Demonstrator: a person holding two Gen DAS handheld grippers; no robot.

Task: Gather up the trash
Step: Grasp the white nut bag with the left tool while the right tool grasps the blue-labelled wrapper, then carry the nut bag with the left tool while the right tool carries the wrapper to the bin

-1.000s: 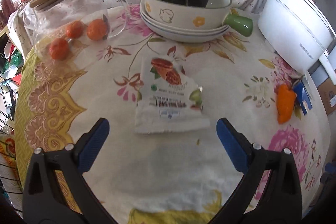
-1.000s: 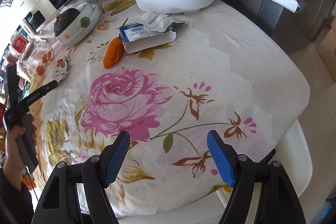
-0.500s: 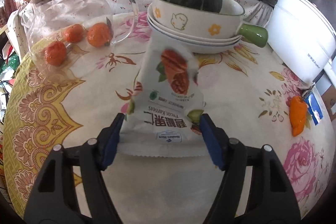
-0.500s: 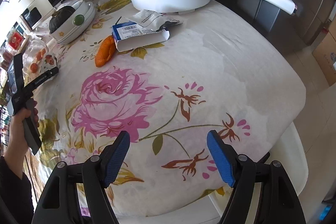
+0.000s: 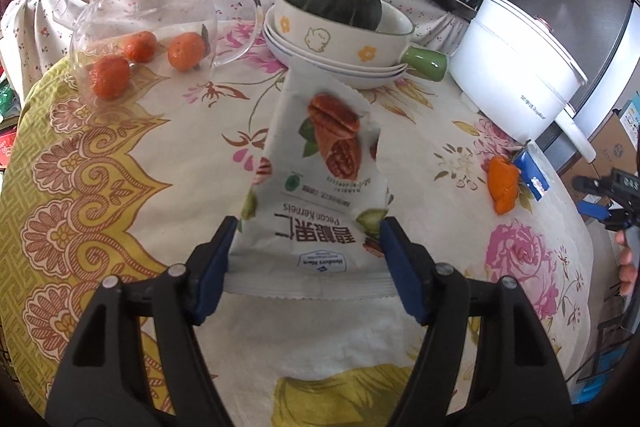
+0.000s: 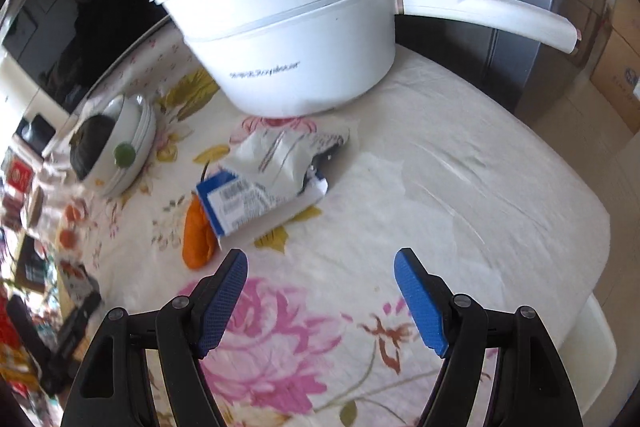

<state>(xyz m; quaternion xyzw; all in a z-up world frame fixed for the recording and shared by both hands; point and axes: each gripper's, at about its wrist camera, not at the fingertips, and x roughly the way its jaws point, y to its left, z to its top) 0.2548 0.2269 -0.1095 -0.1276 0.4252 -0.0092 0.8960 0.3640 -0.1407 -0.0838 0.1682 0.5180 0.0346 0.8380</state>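
Between left tool (image 5: 308, 251) pads: crinkly white pecan packet (image 5: 320, 187), clamped; right tool (image 6: 320, 295) apart above floral cloth (image 6: 460, 187).

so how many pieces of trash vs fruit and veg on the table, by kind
Trash: 3 – pecan packet, blue box, crumpled wrapper
Tangerines: 3
Squash: 1
Orange pepper: 1
Total: 8

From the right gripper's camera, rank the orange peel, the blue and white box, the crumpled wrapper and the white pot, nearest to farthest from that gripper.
From the right gripper:
1. Orange peel, ahead left.
2. Blue and white box, just behind the peel.
3. Crumpled wrapper, on the box's far end.
4. White pot, at the back.
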